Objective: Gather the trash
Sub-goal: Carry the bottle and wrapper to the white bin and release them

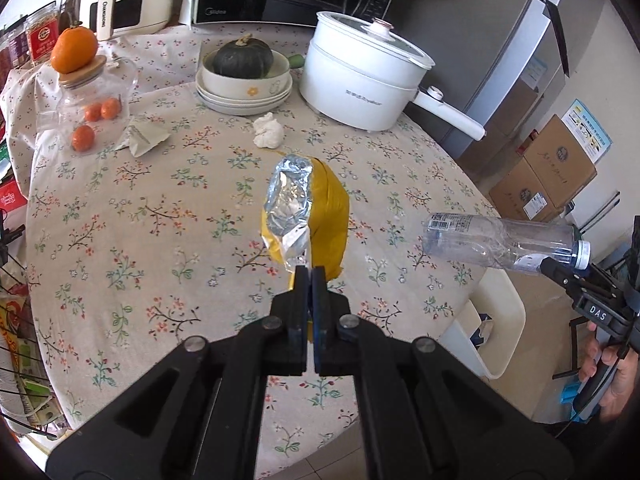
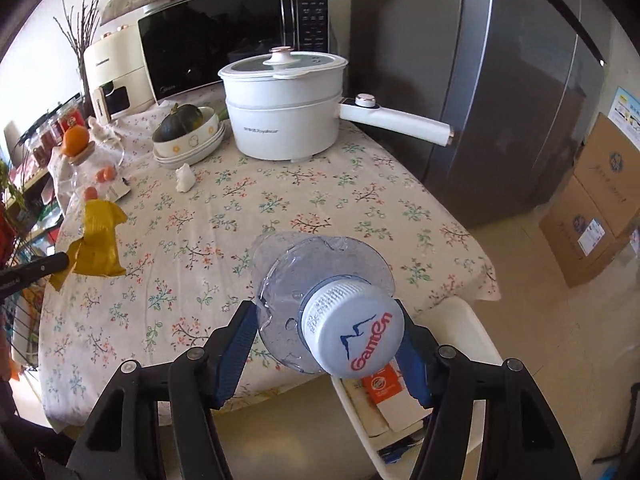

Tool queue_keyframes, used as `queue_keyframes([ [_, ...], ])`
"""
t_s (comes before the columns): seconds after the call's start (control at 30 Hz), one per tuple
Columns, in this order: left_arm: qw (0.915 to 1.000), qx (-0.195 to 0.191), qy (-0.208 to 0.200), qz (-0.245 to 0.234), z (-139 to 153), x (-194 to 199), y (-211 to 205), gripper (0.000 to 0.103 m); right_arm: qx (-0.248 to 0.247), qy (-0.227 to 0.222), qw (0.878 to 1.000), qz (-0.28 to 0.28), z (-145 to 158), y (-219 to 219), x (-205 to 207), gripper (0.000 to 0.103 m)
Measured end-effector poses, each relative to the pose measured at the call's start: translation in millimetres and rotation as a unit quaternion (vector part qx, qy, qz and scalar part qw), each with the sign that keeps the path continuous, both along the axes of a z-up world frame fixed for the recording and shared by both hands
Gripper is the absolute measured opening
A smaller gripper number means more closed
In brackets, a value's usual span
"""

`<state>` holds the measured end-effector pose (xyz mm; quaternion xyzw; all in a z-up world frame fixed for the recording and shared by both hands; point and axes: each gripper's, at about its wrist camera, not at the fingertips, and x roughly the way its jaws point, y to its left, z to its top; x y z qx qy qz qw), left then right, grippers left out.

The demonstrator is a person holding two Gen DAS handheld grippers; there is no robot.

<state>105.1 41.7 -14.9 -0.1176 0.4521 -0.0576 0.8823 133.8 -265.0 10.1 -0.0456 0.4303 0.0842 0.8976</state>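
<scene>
My left gripper [image 1: 310, 274] is shut on a yellow foil-lined snack bag [image 1: 308, 212] and holds it above the floral tablecloth [image 1: 140, 216]. The bag also shows at the left of the right wrist view [image 2: 98, 240]. My right gripper [image 2: 326, 332] is shut on a clear empty plastic bottle [image 2: 316, 276] near its white cap [image 2: 352, 332], held over the table's near edge. The bottle also shows in the left wrist view [image 1: 500, 240]. A crumpled white tissue [image 1: 269, 131] and a torn paper wrapper [image 1: 145, 138] lie on the table.
A white bin [image 2: 400, 396] with trash sits on the floor below the table edge. A white electric pot [image 1: 360, 80], stacked bowls with a squash [image 1: 244, 80] and a glass jar with oranges [image 1: 94, 108] stand at the back. Cardboard boxes [image 1: 552, 176] sit by the fridge.
</scene>
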Motion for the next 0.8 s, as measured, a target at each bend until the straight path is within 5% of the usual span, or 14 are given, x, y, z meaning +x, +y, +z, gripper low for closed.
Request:
queue_keyframes([
  [0.53,0.9941,0.013,-0.022,-0.106,-5.3,7.9,-110.0,0.002,0.021,-0.041,0.996,-0.073,28.4,-104.8,-36.7,0.064],
  [0.8,0.9859,0.014,-0.028,-0.164,-10.9,3.0,-157.2,0.002,-0.004,-0.02,0.994,-0.108,9.2,-144.9,-45.2,0.064],
])
